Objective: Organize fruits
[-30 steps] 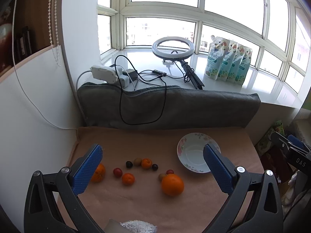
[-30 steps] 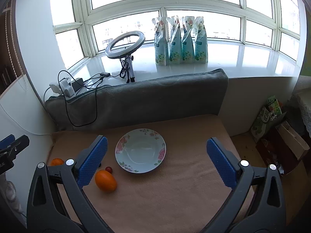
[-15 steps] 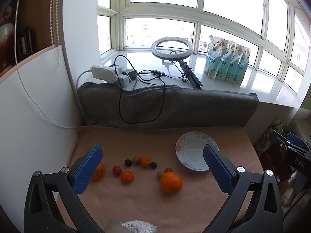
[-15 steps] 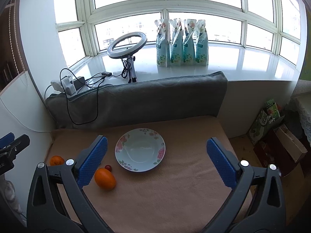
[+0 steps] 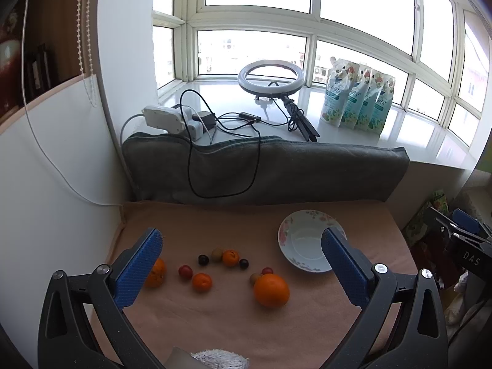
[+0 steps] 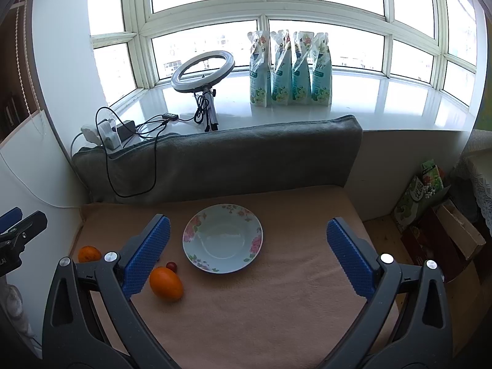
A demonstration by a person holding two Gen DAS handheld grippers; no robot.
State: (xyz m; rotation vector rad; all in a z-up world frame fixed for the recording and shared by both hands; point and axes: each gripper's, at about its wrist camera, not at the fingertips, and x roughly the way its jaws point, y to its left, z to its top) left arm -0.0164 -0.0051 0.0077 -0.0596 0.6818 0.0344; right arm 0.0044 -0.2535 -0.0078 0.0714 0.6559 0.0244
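Both tools, left [image 5: 241, 264] and right [image 6: 247, 253], gape empty (fruits ahead): large orange [image 5: 271, 289] between left tool's fingers.

The left hand-held gripper [image 5: 243, 264] has drawn back slightly, so the fruits and plate [image 5: 303, 240] sit higher in view.

Tan cloth-covered surface [image 5: 215, 323] — floral plate [image 6: 223, 238], big orange [image 5: 271, 290], small fruits [image 5: 223, 256].

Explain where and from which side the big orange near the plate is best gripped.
Grip the big orange across its widest middle, coming from above with the open left hand-held gripper. It is round, so any axis fits, but a small fruit touches its far-left side; set the fingers left and right, clear of it.
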